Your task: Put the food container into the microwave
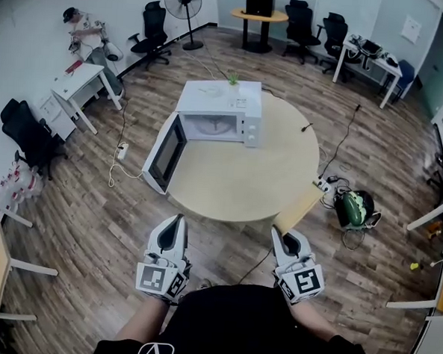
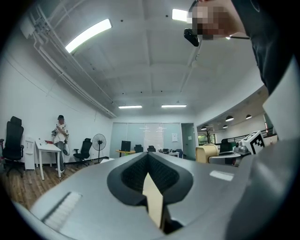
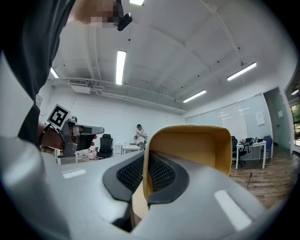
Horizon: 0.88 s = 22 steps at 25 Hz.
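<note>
— wood floor, desks along the walls, and a round table [image 1: 236, 182] in the middle. what's on it?

— only the microwave [image 1: 219, 114], at the table's far edge, a little left of centre. its door [image 1: 165, 153] is swung wide open and hangs out past the table's left edge. the cavity faces the person and looks empty.

— and the grippers?

— both are low, off the table's near edge, close to the person's body. the left gripper [image 1: 176, 222] has its jaws pressed together with nothing beyond the tips. a pale sliver shows lower in the seam, and i can't tell what it is.

— so the right one has the load?

— yes. the right gripper [image 1: 279, 231] is pinching one wall of the food container [image 3: 197, 145], a tan tub. one jaw is inside it and the other outside. the tub sits ahead and to the right of the jaws, at the table's near-right edge.

— what does the next move turn on?

— as i judge it, the cavity lies ahead and to the left of the tub, across most of the table. the tub's long side seems to run away from the jaws toward the right. it would likely need swinging leftward to meet the opening squarely. the left gripper is nearer the door, but it's the right one that holds the tub, so the reach is a long diagonal.
</note>
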Tool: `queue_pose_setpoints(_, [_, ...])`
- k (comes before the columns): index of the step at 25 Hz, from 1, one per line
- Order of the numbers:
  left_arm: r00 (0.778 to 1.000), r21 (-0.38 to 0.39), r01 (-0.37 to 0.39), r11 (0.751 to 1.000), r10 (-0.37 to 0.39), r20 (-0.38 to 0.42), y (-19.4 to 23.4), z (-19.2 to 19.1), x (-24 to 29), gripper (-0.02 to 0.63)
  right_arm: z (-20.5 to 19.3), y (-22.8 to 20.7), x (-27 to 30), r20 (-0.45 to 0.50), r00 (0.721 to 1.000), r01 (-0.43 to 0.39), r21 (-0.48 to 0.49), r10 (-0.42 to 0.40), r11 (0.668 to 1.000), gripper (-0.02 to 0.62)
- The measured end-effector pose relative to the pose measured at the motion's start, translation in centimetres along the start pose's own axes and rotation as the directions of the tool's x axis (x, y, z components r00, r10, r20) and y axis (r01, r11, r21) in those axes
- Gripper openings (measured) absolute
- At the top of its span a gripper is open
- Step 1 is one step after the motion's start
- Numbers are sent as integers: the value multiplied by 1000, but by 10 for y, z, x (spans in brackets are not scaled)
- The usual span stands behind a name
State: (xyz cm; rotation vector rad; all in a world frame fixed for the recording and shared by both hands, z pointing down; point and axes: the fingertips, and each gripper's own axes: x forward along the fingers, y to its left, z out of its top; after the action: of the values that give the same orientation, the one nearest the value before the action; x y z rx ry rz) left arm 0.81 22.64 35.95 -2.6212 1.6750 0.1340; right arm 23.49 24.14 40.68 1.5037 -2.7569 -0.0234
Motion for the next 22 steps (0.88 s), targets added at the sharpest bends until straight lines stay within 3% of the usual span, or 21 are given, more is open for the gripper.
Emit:
queue_pose_setpoints(11, [995, 28, -90, 996, 91, -43, -8, -12, 7, 0, -15, -25, 20, 17, 995, -97, 35, 96, 995, 14])
queue_pose_setpoints(22, [998, -21, -56, 998, 56, -10, 71, -22, 93, 0, -11, -45, 118, -3, 998, -67, -1, 67, 998, 14])
